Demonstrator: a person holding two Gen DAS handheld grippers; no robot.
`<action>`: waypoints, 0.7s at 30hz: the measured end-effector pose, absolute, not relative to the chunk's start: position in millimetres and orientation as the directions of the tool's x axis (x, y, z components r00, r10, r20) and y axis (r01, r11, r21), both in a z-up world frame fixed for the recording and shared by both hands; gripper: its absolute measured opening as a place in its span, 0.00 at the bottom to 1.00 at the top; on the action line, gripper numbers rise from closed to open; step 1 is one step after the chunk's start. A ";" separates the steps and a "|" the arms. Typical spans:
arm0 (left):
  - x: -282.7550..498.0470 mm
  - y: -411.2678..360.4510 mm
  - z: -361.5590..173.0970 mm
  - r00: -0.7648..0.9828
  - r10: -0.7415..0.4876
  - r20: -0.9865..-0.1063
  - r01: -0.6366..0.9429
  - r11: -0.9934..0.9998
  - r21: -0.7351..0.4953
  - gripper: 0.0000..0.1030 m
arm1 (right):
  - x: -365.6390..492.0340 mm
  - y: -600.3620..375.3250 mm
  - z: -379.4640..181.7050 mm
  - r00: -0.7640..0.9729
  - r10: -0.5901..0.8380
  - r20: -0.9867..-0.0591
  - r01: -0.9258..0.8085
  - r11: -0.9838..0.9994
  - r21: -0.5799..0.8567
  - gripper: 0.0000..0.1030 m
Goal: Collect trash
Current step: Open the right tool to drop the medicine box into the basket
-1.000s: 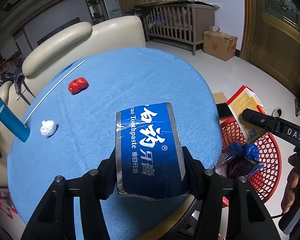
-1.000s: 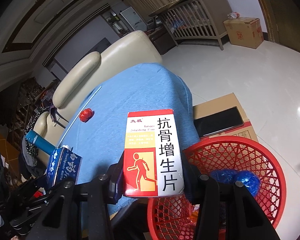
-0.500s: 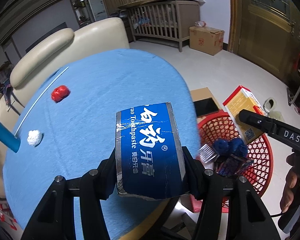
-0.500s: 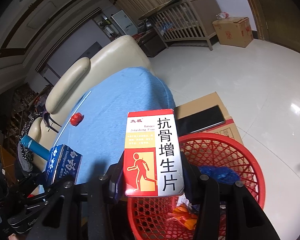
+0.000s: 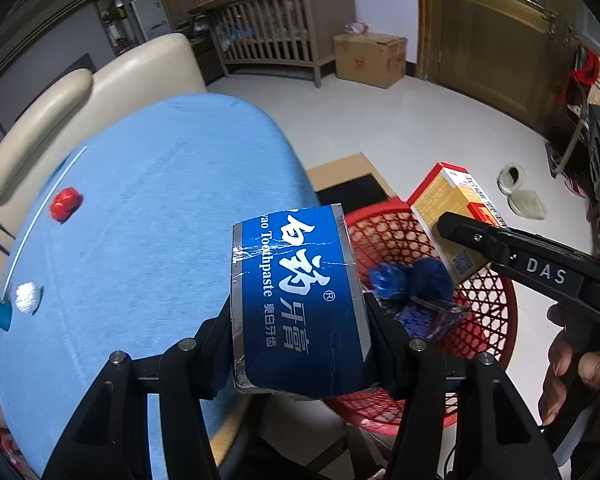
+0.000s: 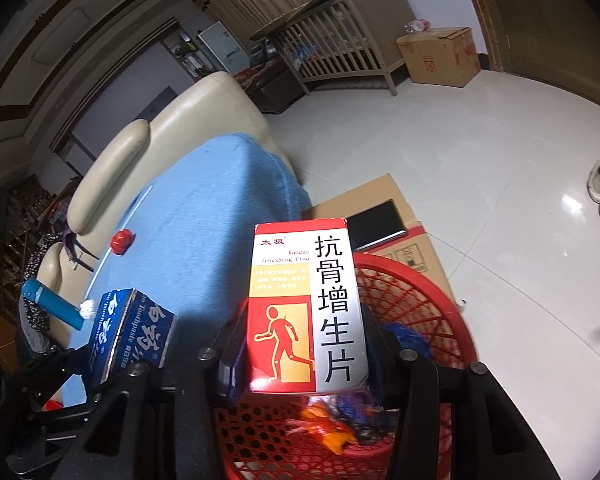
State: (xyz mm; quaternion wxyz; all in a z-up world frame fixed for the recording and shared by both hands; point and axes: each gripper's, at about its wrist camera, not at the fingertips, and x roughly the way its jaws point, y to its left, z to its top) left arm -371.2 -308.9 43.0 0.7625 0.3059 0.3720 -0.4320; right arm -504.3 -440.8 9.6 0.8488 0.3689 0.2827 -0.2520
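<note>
Left wrist view: the left gripper [image 5: 300, 320] has its fingers clamped on a blue toothpaste box [image 5: 296, 300], long axis running away from the camera, above the worktop [image 5: 160, 200] edge; the red basket [image 5: 492, 300] lies just right and below

Right wrist view: the right gripper [image 6: 304, 344] pinches an upright medicine box [image 6: 308, 308] directly over the basket [image 6: 440, 300], so the right hand is nearer to dropping
</note>
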 end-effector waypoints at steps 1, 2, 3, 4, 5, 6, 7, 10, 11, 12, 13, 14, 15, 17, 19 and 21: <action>-373.6 -311.2 41.3 0.345 -0.429 -0.835 0.890 0.432 0.146 0.58 | -505.9 -442.3 7.8 0.710 -0.220 -0.669 0.640 0.597 0.484 0.48; -375.9 -313.0 39.9 0.340 -0.427 -0.838 0.893 0.426 0.146 0.58 | -508.4 -444.2 5.2 0.706 -0.220 -0.673 0.645 0.591 0.484 0.48; -378.7 -315.0 37.8 0.335 -0.425 -0.841 0.897 0.417 0.146 0.58 | -511.7 -446.2 2.0 0.702 -0.222 -0.677 0.652 0.584 0.484 0.48; -380.3 -316.8 36.1 0.331 -0.422 -0.844 0.900 0.410 0.148 0.58 | -513.8 -447.5 -0.1 0.699 -0.223 -0.679 0.655 0.579 0.485 0.48; -381.9 -318.5 34.4 0.327 -0.419 -0.847 0.902 0.404 0.149 0.58 | -516.6 -448.8 -3.0 0.696 -0.221 -0.683 0.660 0.573 0.486 0.48; -383.7 -320.4 31.8 0.321 -0.414 -0.852 0.905 0.398 0.147 0.58 | -518.2 -449.2 -4.9 0.694 -0.220 -0.685 0.662 0.570 0.488 0.48; -384.2 -321.9 30.7 0.316 -0.410 -0.856 0.907 0.395 0.146 0.58 | -520.0 -449.4 -7.1 0.692 -0.219 -0.688 0.664 0.567 0.488 0.48; -386.8 -326.0 26.0 0.305 -0.399 -0.864 0.912 0.384 0.145 0.58 | -522.2 -448.2 -12.3 0.689 -0.211 -0.694 0.665 0.564 0.489 0.48; -387.8 -326.6 25.0 0.304 -0.398 -0.866 0.913 0.382 0.145 0.58 | -522.7 -447.3 -13.6 0.688 -0.208 -0.695 0.665 0.565 0.489 0.48; -389.3 -327.7 23.2 0.301 -0.394 -0.868 0.915 0.377 0.146 0.58 | -522.7 -446.2 -14.6 0.687 -0.207 -0.696 0.665 0.566 0.488 0.48; -389.9 -328.5 22.3 0.300 -0.392 -0.870 0.916 0.374 0.147 0.58 | -523.0 -445.1 -15.9 0.685 -0.207 -0.698 0.666 0.566 0.486 0.48; -391.2 -329.2 20.9 0.298 -0.389 -0.872 0.917 0.370 0.148 0.58 | -523.4 -443.9 -17.3 0.684 -0.204 -0.700 0.667 0.565 0.486 0.48; -392.1 -330.5 20.2 0.296 -0.387 -0.873 0.918 0.367 0.149 0.58 | -524.0 -442.6 -19.3 0.683 -0.200 -0.703 0.667 0.564 0.488 0.48; -393.2 -332.4 18.8 0.294 -0.383 -0.876 0.920 0.362 0.150 0.58 | -524.4 -440.8 -21.5 0.679 -0.198 -0.707 0.669 0.563 0.485 0.48; -394.0 -333.2 17.3 0.292 -0.378 -0.879 0.921 0.358 0.152 0.58 | -524.9 -440.5 -23.8 0.676 -0.196 -0.710 0.672 0.559 0.486 0.48; -393.6 -332.9 16.1 0.292 -0.373 -0.881 0.921 0.359 0.153 0.58 | -525.4 -440.3 -25.3 0.673 -0.197 -0.713 0.675 0.556 0.484 0.48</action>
